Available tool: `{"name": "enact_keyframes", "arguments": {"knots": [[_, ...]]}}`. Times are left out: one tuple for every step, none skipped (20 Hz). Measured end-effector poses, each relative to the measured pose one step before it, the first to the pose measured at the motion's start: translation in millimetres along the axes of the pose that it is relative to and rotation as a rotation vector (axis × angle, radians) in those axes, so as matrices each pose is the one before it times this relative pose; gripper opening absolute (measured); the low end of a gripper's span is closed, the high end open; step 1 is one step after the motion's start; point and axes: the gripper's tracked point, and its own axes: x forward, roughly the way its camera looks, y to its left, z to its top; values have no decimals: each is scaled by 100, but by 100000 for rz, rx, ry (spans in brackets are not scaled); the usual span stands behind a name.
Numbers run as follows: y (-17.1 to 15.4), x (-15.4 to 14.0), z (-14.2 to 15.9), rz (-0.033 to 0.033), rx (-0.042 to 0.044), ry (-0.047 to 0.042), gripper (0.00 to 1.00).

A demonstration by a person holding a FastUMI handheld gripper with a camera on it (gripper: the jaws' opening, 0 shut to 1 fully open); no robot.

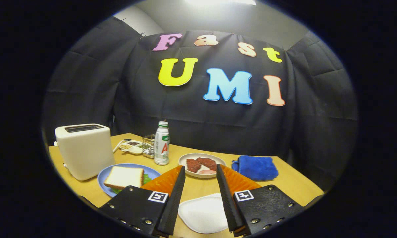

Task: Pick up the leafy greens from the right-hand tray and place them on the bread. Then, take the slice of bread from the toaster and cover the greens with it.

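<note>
Presently the claw [200, 175] stands open and empty above the tabletop [294, 185], a white tray [203, 213] lying between its fingers. To the far left the toaster [85, 149] stands upright; whether its slot holds anything cannot be told. Near it, a blue plate [104, 174] carries a slice of bread [124, 177] with leafy greens [146, 178] showing under its right edge. Beyond the fingers sit a bowl of meat [201, 164], a bottle [162, 143], a small condiment dish [132, 147], a wire rack [148, 145] and, to the right, a blue cloth [255, 168].
</note>
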Motion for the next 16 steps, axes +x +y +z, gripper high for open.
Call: {"name": "enact_keyframes", "arguments": {"knots": [[-806, -385, -74, -862, 838, -158, 59], [-1338, -135, -39, -1744, 789, -533, 59], [-1480, -106, -72, -1481, 598, -81, 59], [-999, -64, -119, -979, 1524, 84, 59], [-740, -43, -186, -196, 1852, 177, 58], [-855, 5, -84, -432, 937, -165, 58], [-991, 82, -114, -551, 920, -374, 58], [-813, -2, 118, -283, 825, -824, 58], [-805, -13, 102, -556, 505, -1168, 58], [-959, 56, 142, -1017, 679, -1113, 58], [-739, 82, -66, 89, 344, -719, 58], [-423, 30, 34, 1610, 807, -278, 58], [-666, -51, -226, 877, -486, -99, 58], [-792, -2, 29, 1034, 109, -360, 59], [-868, 9, 9, 690, 247, -552, 58], [-748, -128, -180, 1035, 876, 486, 59]]}}
